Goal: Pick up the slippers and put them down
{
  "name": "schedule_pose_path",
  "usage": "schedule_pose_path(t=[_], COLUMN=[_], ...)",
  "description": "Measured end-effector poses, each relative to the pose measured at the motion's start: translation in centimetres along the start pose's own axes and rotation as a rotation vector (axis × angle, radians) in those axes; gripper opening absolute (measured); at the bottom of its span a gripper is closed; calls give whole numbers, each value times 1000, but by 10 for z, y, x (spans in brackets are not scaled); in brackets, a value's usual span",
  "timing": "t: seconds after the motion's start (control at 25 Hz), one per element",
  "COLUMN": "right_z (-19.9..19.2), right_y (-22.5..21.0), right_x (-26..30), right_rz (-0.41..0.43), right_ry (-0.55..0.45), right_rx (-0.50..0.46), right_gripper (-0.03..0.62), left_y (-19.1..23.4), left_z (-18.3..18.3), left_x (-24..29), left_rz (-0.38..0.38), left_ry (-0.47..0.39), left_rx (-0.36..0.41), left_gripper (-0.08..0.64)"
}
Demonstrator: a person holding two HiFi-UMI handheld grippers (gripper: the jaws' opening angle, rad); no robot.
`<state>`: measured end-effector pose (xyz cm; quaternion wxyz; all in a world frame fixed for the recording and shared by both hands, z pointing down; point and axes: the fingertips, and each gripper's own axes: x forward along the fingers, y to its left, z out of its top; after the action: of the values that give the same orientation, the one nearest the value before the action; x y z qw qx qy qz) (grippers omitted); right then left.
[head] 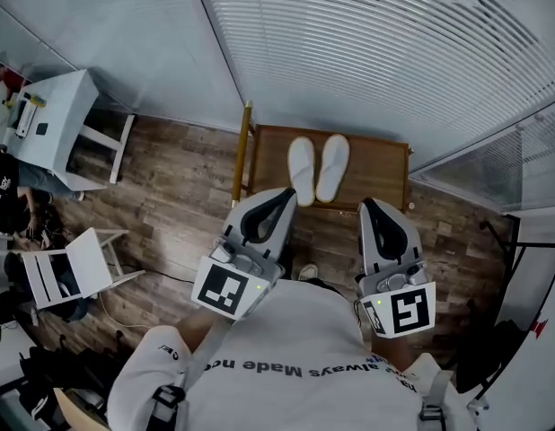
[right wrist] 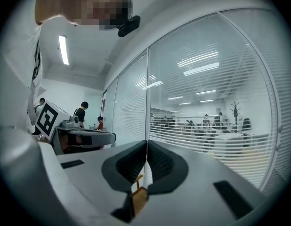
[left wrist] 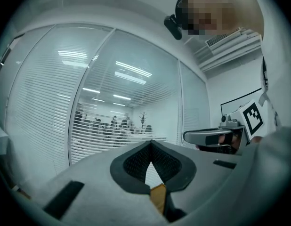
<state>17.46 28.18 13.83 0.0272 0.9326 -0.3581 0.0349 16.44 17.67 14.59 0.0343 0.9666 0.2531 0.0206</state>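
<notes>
Two white slippers (head: 302, 169) (head: 332, 166) lie side by side, toes toward the glass wall, on a low wooden stand (head: 385, 164). My left gripper (head: 286, 196) hovers just short of the stand's near edge, below the left slipper, with its jaws closed tip to tip and nothing between them. My right gripper (head: 369, 206) is level with it to the right, also shut and empty. Both point level at the blinds. The left gripper view shows its closed tips (left wrist: 150, 144) and the right gripper (left wrist: 216, 136) beside it. The right gripper view shows its closed tips (right wrist: 146, 142). Neither gripper view shows the slippers.
A glass wall with blinds (head: 394, 52) runs right behind the stand. A white desk (head: 57, 119) and a white chair (head: 80, 263) stand at the left on the wood floor, with a seated person (head: 8, 196) beside them. A pale upright post (head: 241, 151) flanks the stand's left side.
</notes>
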Motion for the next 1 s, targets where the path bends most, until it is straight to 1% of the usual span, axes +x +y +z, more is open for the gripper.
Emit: schedule_pose_path(t=[0.12,0.24,0.48,0.72,0.84,1.0], right_z=[2,5,5,2,1,-5], right_y=[-1,-1,-5,-22,-33,-44], right_x=[29,55,86,97,102,106], right_rz=[-3,-8,-29,-44,-37,-21], right_ry=[2,2,-2,0,7,27], right_rx=[-3,-9,-14,-10,-3,-5], right_gripper=[15,15,15,15,15,15], left_y=[26,51,78,84,87,88], left_z=[-2,-3,-5,-8,-13,-18], left_x=[8,16,28,48,60,73], left_rz=[4,7,-1,-5,7,23], left_ry=[25,25,31,42,60,64], left_rx=[-23,-29,-40,-48,-47,-63], left_gripper=[11,11,11,11,11,11])
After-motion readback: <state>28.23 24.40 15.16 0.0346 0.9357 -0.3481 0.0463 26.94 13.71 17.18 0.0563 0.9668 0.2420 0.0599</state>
